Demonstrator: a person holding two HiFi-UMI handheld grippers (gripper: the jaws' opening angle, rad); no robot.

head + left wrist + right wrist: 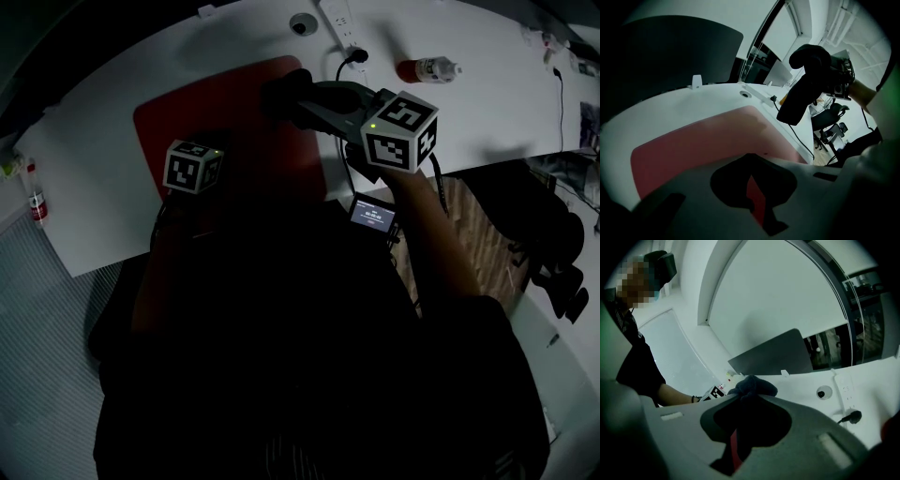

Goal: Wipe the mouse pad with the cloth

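A red mouse pad (234,122) lies on the white table (94,187). My right gripper (298,98) hangs over the pad's far right part, shut on a dark cloth (284,92) that bunches out past its tips. The cloth (752,386) bulges above the jaws in the right gripper view, and in the left gripper view the cloth (806,79) dangles above the pad (703,140). My left gripper (754,197) sits low at the pad's near left edge. Its jaws look closed to a thin slit, and I see nothing held in them.
A white power strip (342,23) with a black plug (354,58) and a cable lies beyond the pad. A red-and-white bottle (427,68) lies at the back right, and a small bottle (36,202) stands at the left. An office chair (544,225) stands on the right.
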